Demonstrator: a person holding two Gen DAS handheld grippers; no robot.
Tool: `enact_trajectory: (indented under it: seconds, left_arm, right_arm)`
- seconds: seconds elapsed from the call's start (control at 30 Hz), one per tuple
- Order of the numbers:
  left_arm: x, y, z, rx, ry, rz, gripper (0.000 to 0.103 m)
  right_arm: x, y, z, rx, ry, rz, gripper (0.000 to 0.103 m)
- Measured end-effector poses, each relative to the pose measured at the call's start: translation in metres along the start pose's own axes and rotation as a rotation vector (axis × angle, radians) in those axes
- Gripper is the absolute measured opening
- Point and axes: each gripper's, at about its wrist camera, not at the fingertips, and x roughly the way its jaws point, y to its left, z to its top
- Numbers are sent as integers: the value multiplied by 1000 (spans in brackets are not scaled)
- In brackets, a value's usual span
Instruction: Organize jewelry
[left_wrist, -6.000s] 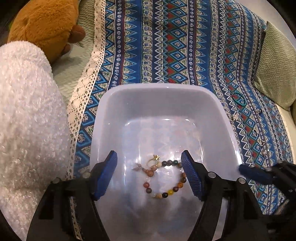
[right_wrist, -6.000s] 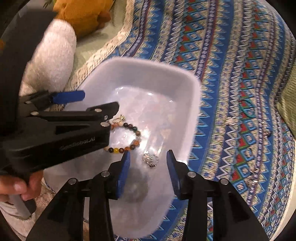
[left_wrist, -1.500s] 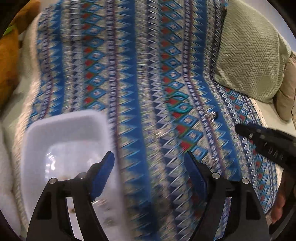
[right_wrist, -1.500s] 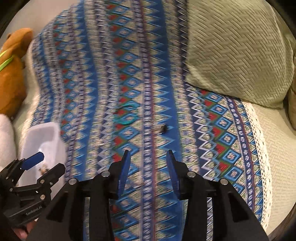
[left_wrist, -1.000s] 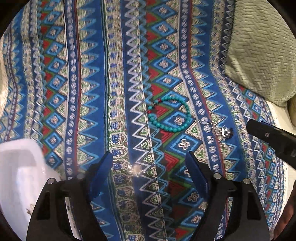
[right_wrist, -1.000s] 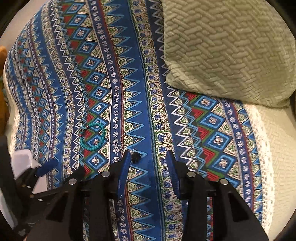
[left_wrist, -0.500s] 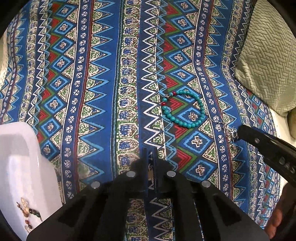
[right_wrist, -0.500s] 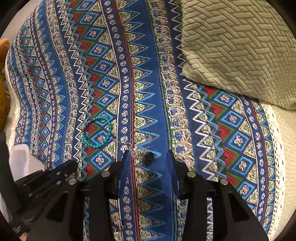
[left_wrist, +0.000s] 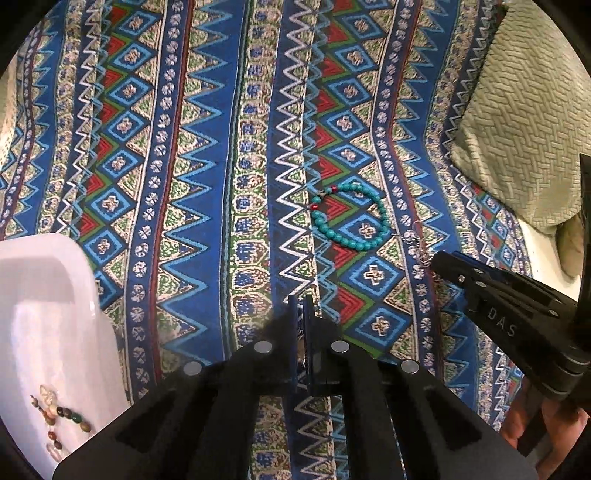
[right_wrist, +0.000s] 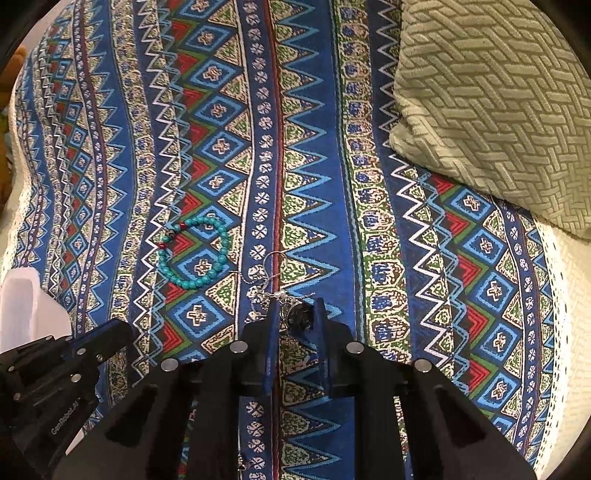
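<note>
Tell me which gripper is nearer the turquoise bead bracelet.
Right. The right gripper sits just beside the turquoise bead bracelet, over the silver chain jewelry next to it. The left gripper is shut farther back, toward the white bin.

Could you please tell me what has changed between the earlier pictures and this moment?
Both tongs have left the white tub and moved right, out over the patterned cloth. The left tongs, open a second ago, have shut on a small piece there. The right tongs have narrowed around the dark bead piece, not fully shut. The turquoise bracelet lies where it was, and the brown bead bracelet stays in the tub.
</note>
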Motion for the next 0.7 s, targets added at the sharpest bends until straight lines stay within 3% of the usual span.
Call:
enact_trajectory:
  seconds: [0.17,0.33,0.53,0.7]
  left_arm:
    - [-34,1,-2,-14,-26,-55,3]
    - [-98,19,-11,-11,-92,-84,2]
    - [-156,65,-27,-51,-160,-59,2]
    - [-168,110,-52,-81,-164,12,2]
  right_arm:
    - [-34,6,5,22,-58,81,16]
    - [-78,20,7,7,-115,165,16]
    - [-145,67,-16,-82,-189,273,16]
    - [-195,117,-50,-213,-228,351,16]
